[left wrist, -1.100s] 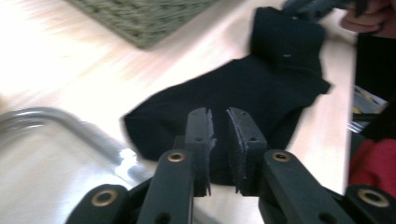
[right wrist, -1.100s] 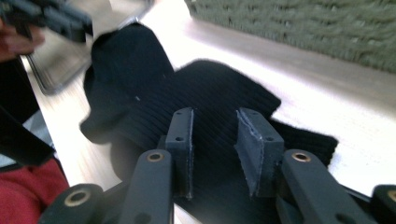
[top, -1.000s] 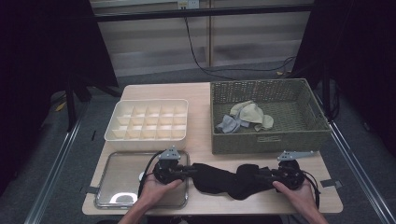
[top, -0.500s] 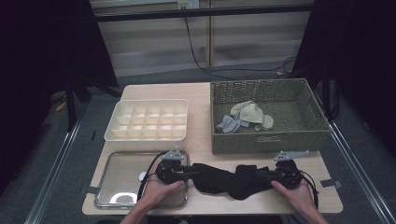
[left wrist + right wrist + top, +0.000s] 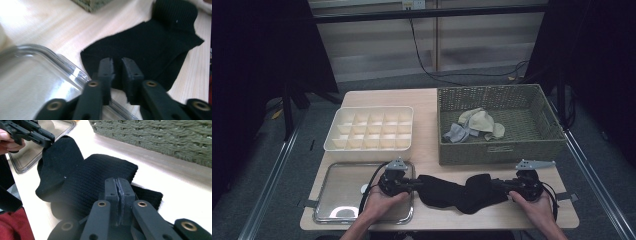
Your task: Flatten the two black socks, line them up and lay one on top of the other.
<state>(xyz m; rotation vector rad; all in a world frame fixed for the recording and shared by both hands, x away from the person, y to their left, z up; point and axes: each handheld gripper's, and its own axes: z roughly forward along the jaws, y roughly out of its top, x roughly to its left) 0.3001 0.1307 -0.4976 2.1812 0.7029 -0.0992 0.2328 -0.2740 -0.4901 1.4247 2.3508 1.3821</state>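
A black sock (image 5: 459, 191) lies along the table's front edge between my two grippers. My left gripper (image 5: 416, 183) points right at the sock's left end, over the rim of a metal tray (image 5: 337, 192). In the left gripper view its jaws (image 5: 117, 63) have just been closing and stand nearly together, pinching the sock's edge (image 5: 155, 47). My right gripper (image 5: 503, 186) points left at the sock's right end. Its jaws (image 5: 119, 181) are pressed together low on the ribbed cuff (image 5: 95, 177). The left gripper (image 5: 47, 138) lifts the far end there.
A white compartment box (image 5: 369, 129) stands behind the metal tray. A woven basket (image 5: 499, 150) at the right holds a few light socks (image 5: 474, 125); its wall (image 5: 162, 137) runs close behind the right gripper. The table's front edge is just below both hands.
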